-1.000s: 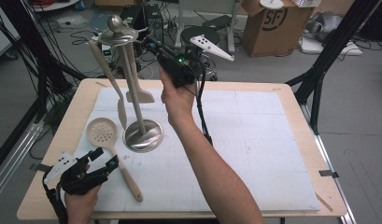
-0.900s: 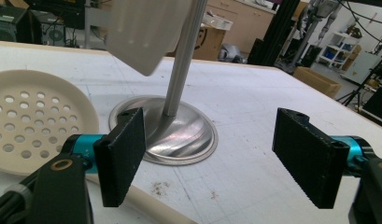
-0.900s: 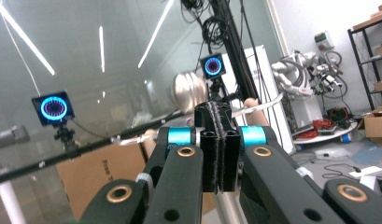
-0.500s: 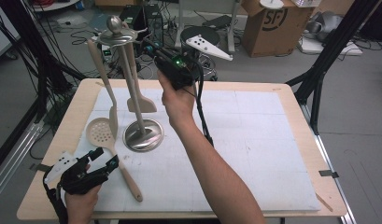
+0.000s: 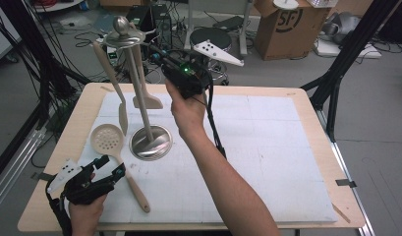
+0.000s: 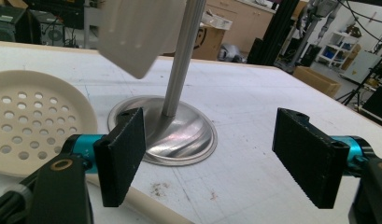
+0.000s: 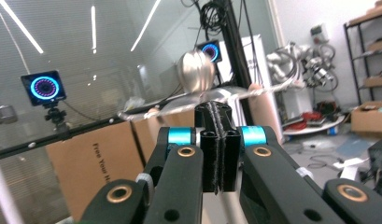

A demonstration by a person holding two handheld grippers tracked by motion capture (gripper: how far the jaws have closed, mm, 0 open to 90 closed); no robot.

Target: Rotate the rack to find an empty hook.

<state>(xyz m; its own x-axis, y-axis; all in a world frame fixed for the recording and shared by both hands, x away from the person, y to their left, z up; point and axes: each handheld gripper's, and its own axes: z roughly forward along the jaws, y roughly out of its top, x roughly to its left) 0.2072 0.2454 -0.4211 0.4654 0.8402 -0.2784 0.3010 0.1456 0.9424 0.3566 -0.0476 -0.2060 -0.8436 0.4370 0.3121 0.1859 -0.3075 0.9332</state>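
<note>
Skimmer (image 5: 106, 140) lay flat on the surface (image 5: 267, 162), at 9 o'clock from the stand (image 5: 150, 142). It looked light, stiff and a little slippery, so best taken by the handle. Left claw (image 5: 111, 165) stood apart beside that handle. Right claw (image 7: 215, 112) was together, nothing seen between.

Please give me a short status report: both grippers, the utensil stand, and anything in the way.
Left gripper open, low by skimmer. Right gripper shut, raised beside stand top; whether it pinches a utensil, cannot tell. Spatula and spoon hang on stand. Nothing blocking.
</note>
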